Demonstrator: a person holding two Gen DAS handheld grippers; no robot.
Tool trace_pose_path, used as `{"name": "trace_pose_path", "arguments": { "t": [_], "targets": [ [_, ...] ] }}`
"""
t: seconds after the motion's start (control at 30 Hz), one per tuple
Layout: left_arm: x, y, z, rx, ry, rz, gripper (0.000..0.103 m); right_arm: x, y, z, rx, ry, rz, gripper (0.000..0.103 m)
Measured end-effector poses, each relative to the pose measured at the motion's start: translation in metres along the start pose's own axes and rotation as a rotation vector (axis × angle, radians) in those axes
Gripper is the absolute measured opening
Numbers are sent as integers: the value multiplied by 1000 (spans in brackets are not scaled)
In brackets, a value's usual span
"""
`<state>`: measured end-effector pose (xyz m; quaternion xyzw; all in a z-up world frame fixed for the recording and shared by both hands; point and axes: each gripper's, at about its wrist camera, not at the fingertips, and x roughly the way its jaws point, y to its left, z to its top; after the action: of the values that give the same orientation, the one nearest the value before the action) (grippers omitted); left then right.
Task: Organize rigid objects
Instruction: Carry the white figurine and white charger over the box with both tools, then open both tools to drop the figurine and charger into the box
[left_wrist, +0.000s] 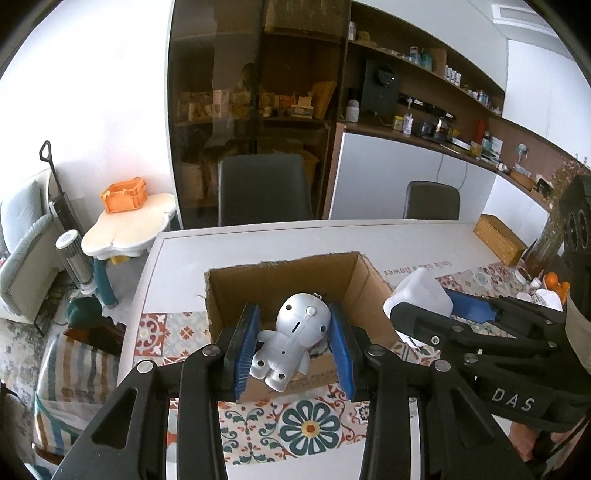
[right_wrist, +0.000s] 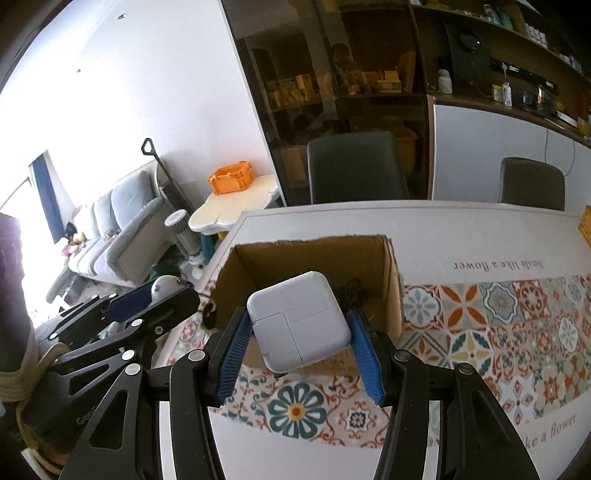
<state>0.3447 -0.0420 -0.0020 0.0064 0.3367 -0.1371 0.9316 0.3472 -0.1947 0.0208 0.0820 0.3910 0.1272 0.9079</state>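
Currently the left gripper (left_wrist: 293, 345) clamps a silver figurine (left_wrist: 291, 339) between its blue pads, head toward 12 o'clock, feet toward 6, long axis tilted slightly right, above the near edge of the cardboard box (left_wrist: 280, 273). At 3 o'clock the right gripper (right_wrist: 301, 341) squeezes a white charger (right_wrist: 299, 325), held corner-down over the same box on the patterned surface (right_wrist: 517, 325).

I see a white table (left_wrist: 177, 254) with a strip of bright flower tiles printed across it. An open brown cardboard box (left_wrist: 280, 280) sits on it. A woven box (left_wrist: 499, 238) sits at the far right edge.
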Motion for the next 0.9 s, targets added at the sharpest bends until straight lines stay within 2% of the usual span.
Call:
{"name": "trace_pose_path", "arguments": {
  "t": [0.37,0.73,0.9],
  "targets": [
    [34,10,26,-3,42,23,38,28,2,30,-29,19,-20,54],
    [75,16,27,11,135,52,39,67,-11,44,-22,93,-50,54],
    [82,28,22,-31,167,68,55,82,-14,45,-14,123,-53,54]
  ]
}}
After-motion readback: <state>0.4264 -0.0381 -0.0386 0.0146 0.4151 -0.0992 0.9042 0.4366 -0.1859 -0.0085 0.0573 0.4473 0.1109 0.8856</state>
